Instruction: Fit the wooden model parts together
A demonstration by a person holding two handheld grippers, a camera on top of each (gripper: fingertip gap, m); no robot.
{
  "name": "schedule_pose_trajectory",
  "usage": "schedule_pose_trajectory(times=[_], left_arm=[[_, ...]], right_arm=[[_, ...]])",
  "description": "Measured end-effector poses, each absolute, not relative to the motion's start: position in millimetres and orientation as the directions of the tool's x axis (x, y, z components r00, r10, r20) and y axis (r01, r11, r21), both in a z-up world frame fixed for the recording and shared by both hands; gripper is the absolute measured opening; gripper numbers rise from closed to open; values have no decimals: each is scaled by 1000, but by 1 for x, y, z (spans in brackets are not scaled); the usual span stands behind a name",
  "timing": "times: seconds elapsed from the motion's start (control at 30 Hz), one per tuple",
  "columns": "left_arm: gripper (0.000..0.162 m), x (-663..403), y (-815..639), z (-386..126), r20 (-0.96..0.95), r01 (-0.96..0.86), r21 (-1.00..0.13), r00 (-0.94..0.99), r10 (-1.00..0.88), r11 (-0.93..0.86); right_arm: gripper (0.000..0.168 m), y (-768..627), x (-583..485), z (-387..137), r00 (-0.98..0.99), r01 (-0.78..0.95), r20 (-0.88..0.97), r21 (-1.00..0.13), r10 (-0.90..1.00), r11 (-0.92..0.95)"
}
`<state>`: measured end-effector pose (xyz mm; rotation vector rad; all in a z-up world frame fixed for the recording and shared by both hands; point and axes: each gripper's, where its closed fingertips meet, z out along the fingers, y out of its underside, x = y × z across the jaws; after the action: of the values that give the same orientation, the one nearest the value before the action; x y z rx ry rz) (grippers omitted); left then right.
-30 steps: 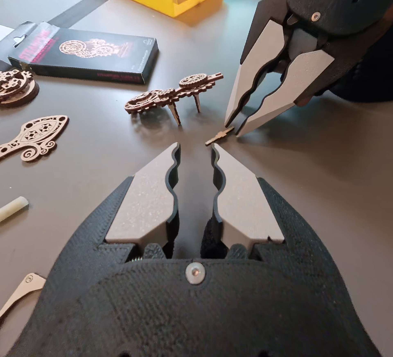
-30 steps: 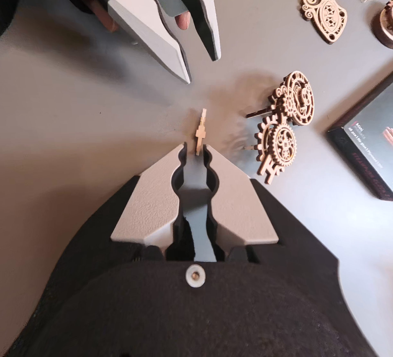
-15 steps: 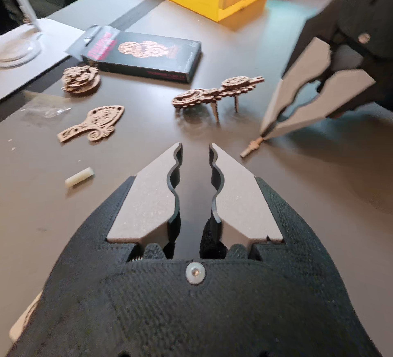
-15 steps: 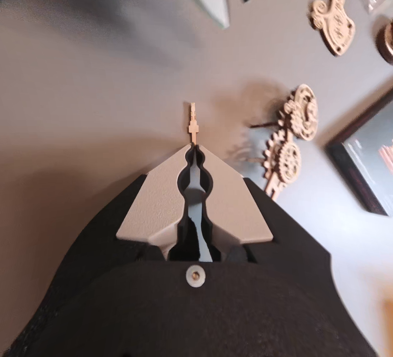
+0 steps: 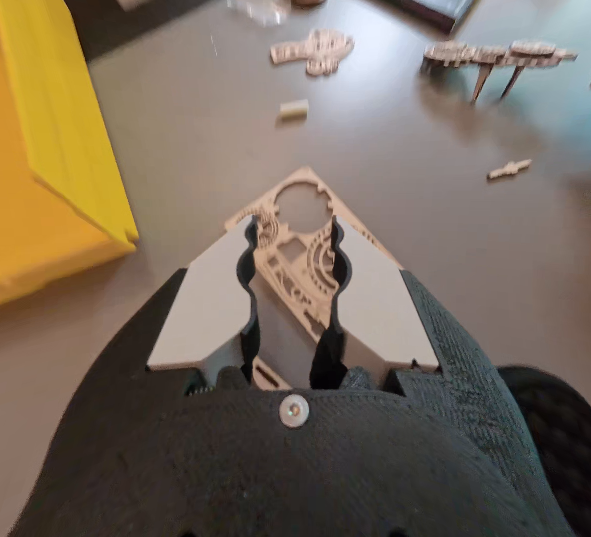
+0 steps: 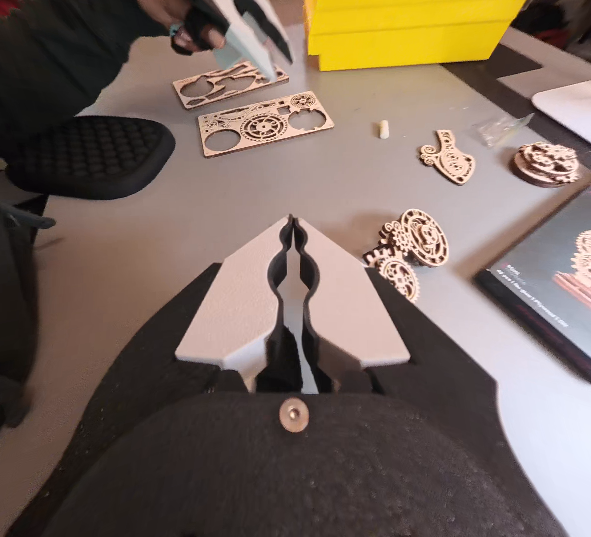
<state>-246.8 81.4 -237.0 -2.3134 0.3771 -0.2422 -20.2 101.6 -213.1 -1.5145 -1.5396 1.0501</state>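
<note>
My left gripper [image 5: 294, 224] is open and empty, its fingers low over a pale wooden parts sheet [image 5: 297, 253] with a round cut-out and a gear. In the right wrist view the left gripper [image 6: 280, 69] hangs over the far sheet [image 6: 230, 86], with the gear sheet [image 6: 262, 128] just in front of it. My right gripper [image 6: 291, 223] is shut, with nothing visible at its tips. A small wooden pin [image 5: 508, 169] lies on the table. The gear assembly [image 6: 412, 246] stands to the right of my right gripper and also shows in the left wrist view [image 5: 499, 54].
A yellow bin [image 6: 415, 3] stands at the back. A black box [image 6: 543, 313], a round wooden piece [image 6: 547, 163], an ornate flat piece [image 6: 447, 157], a white cylinder [image 6: 382, 129] and a plastic bag [image 6: 499, 131] lie to the right. A black mesh chair [image 6: 86, 153] is on the left. The left gripper's tips are roughly 25 cm from the right gripper's. My right gripper is the nearer one to the small wooden pin [image 5: 508, 169]: about 8 cm, against 20 cm.
My left gripper has swung away from the pin to the parts sheets. My right gripper has lifted and tilted up; the pin it pinched no longer shows at its tips.
</note>
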Motion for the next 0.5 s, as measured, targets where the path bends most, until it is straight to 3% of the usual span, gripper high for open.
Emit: schedule_pose_trajectory(times=[0.1, 0.23, 0.5], left_arm=[[62, -242, 54, -267, 129, -215, -624, 920, -370, -752], [85, -241, 31, -288, 48, -316, -560, 911, -410, -766], [72, -231, 39, -288, 15, -315, -565, 920, -391, -762]], right_arm=[[0, 103, -19, -214, -50, 406, -42, -914, 998, -18], [0, 107, -18, -223, -36, 434, -17, -901, 999, 0], [1, 111, -18, -231, -16, 458, -12, -889, 1000, -4]])
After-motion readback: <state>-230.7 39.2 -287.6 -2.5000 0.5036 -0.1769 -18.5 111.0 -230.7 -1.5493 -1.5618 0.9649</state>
